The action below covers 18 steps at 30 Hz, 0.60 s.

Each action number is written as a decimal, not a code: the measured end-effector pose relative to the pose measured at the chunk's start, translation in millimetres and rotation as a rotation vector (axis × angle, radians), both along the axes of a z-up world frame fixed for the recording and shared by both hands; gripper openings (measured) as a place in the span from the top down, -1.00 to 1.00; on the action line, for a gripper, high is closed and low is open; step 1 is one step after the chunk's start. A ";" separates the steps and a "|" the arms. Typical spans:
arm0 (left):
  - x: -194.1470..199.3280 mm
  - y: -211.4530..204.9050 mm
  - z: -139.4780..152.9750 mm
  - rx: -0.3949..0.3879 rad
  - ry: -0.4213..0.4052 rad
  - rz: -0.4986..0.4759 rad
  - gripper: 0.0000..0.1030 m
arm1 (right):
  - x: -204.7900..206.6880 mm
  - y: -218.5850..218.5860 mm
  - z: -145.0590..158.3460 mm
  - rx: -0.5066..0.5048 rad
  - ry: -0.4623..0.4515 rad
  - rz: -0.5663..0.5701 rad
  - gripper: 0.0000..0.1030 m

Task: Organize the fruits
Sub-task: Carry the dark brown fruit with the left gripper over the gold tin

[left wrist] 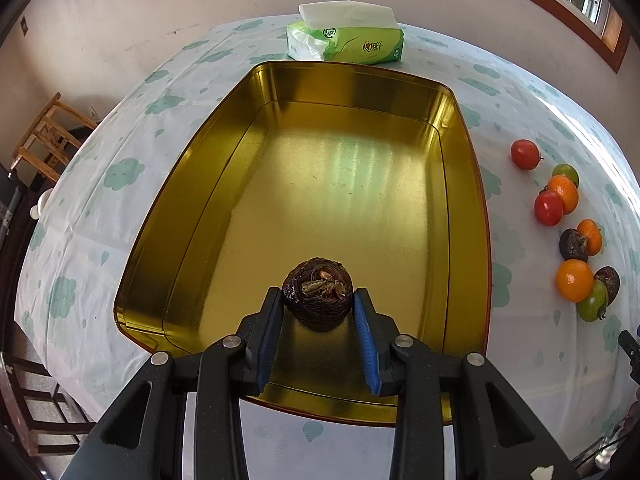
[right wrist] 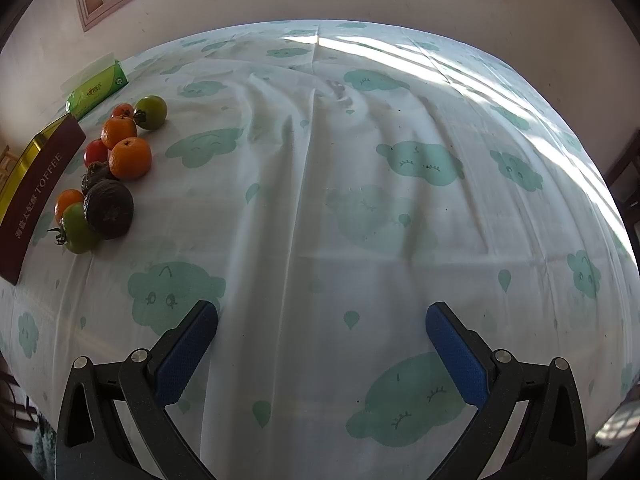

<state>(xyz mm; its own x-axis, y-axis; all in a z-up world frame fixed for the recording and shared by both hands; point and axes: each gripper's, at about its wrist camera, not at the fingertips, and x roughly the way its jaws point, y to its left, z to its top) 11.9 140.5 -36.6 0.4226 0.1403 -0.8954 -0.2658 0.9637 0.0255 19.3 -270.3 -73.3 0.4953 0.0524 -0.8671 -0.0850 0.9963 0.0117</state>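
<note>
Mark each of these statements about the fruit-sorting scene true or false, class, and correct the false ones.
1. The left gripper grips a dark brown wrinkled round fruit over the gold metal tin. True.
2. The gold metal tin already holds several oranges. False: its floor is bare; the oranges lie on the cloud-print tablecloth.
3. The right gripper holds a red tomato. False: its jaws stand wide apart, holding nothing.
4. A green tissue pack sits beyond the tin's far end. True.
5. The loose fruit pile lies left of the right gripper. True.
</note>
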 end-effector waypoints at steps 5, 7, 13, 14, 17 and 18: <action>1.4 -5.5 -1.4 0.005 0.005 -0.011 0.39 | -0.1 1.6 1.5 -0.001 -0.010 -0.006 -1.00; 1.4 -7.4 -1.7 0.005 0.006 -0.007 0.39 | -0.1 3.1 4.0 -0.001 -0.019 -0.001 -1.00; 2.3 -9.9 -2.1 0.001 0.010 -0.006 0.39 | 0.3 8.9 11.8 0.018 -0.046 0.013 -1.00; 2.1 -10.7 -2.6 -0.001 0.011 -0.007 0.39 | 0.3 10.4 12.9 0.024 -0.049 0.019 -1.00; 1.3 -15.7 -3.5 0.010 0.014 -0.007 0.39 | 0.6 18.1 15.9 0.035 -0.058 0.044 -1.00; 0.9 -17.3 -3.6 0.011 0.016 -0.006 0.39 | 1.2 21.3 16.9 0.038 -0.061 0.056 -1.00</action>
<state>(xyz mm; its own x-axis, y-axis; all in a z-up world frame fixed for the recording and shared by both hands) 12.7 123.2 -40.2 0.4095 0.1479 -0.9003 -0.2598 0.9648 0.0404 20.5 -249.0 -56.4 0.5428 0.1132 -0.8322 -0.1418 0.9890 0.0421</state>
